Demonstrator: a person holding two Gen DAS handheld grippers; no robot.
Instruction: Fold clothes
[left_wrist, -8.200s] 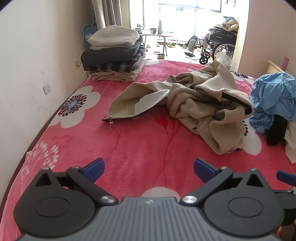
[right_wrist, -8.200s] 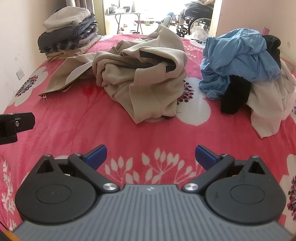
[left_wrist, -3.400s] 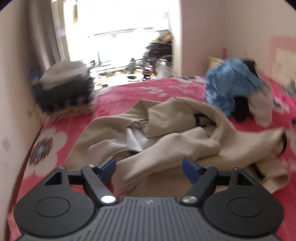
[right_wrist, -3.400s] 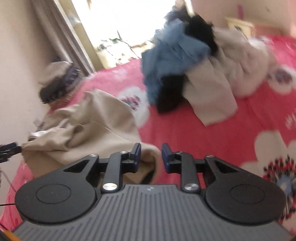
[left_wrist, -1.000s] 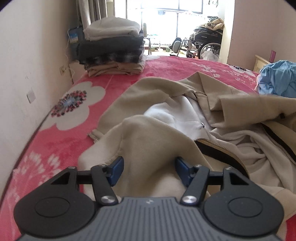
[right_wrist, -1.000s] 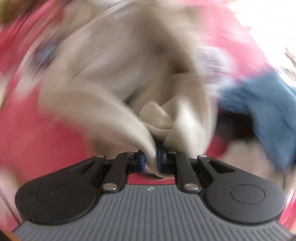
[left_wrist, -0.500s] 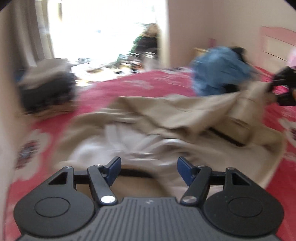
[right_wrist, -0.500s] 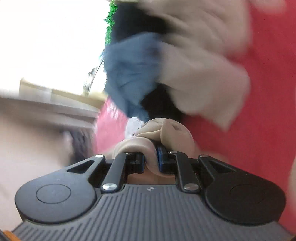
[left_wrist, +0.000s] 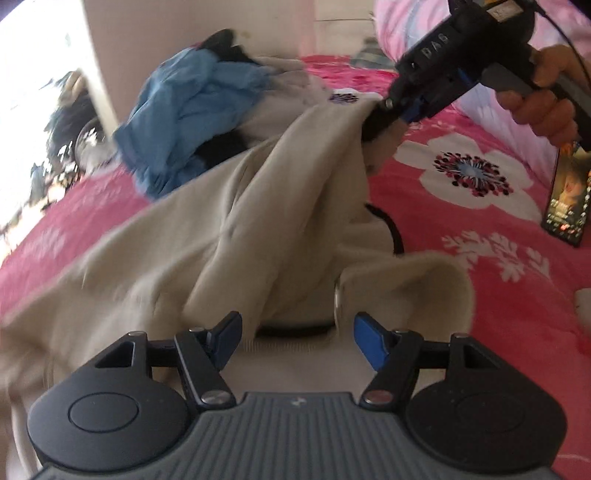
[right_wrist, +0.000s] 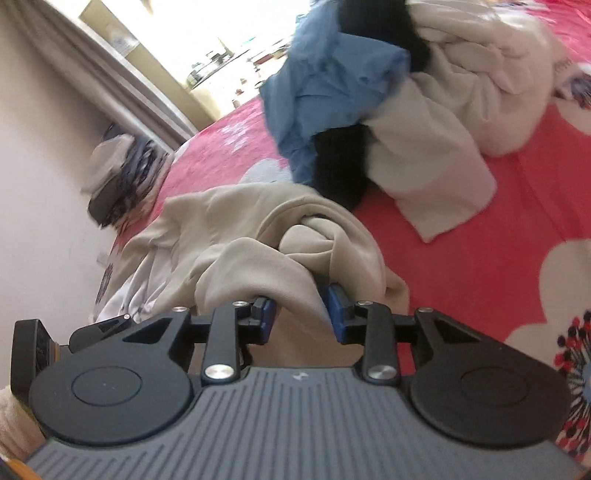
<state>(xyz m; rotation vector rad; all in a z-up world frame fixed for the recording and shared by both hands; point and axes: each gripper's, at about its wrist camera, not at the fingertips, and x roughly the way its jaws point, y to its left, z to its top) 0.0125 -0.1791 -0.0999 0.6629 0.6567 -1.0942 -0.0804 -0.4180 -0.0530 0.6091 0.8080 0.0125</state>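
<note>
A beige zip jacket (left_wrist: 258, 221) lies crumpled on the pink flowered bedspread (left_wrist: 443, 218). My left gripper (left_wrist: 295, 328) hovers open just over its near edge, with nothing pinched between the blue pads. My right gripper (left_wrist: 384, 122), held by a hand (left_wrist: 543, 99), is at the jacket's far corner, which tents up to it. In the right wrist view the right gripper (right_wrist: 301, 302) has its jaws opening; a bunched fold of the jacket (right_wrist: 266, 240) still lies between the pads, which stand apart from it.
A pile of unfolded clothes sits beyond the jacket: a blue garment (right_wrist: 325, 77), a black one (right_wrist: 340, 166) and a white one (right_wrist: 461, 110). A folded stack (right_wrist: 118, 173) rests by the wall. A phone (left_wrist: 569, 199) stands at the right.
Both views have swung and rolled. The right gripper's pads, pinched tight on the fold before, have spread apart. The left gripper has moved across the jacket toward the right gripper.
</note>
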